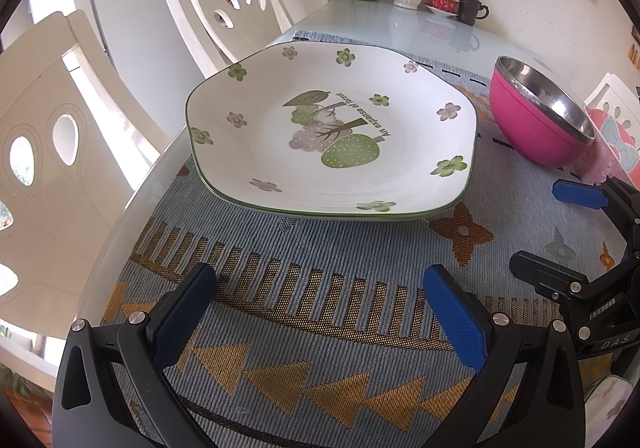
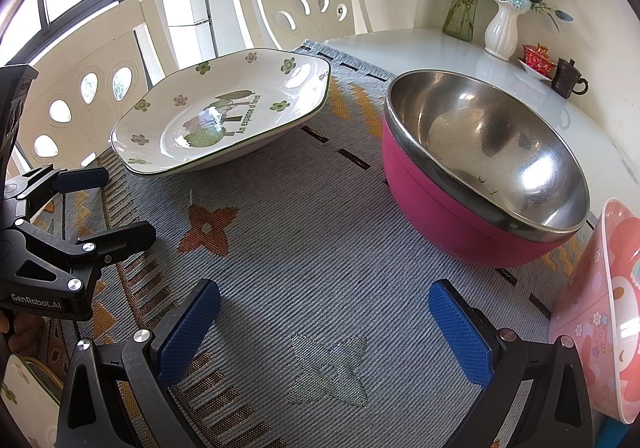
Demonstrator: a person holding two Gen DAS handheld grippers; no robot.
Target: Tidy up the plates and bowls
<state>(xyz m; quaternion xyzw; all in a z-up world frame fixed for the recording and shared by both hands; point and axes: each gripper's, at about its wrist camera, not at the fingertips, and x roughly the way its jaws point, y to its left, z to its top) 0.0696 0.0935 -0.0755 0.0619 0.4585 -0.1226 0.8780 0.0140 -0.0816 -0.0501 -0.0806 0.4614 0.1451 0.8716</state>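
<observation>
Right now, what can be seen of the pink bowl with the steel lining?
The pink bowl with the steel lining is round and deep, with a magenta outer shell and a shiny, apparently stainless inner wall and rim. It is empty, though a few small droplets or marks show inside. It stands upright on the grey woven table mat, right of the white flowered plate and apart from it. No gripper touches it. A pink cartoon-printed dish lies close by; contact is unclear.

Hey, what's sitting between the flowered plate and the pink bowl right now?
Nothing: in the right wrist view only bare woven mat lies between the flowered plate and the pink bowl.
</observation>
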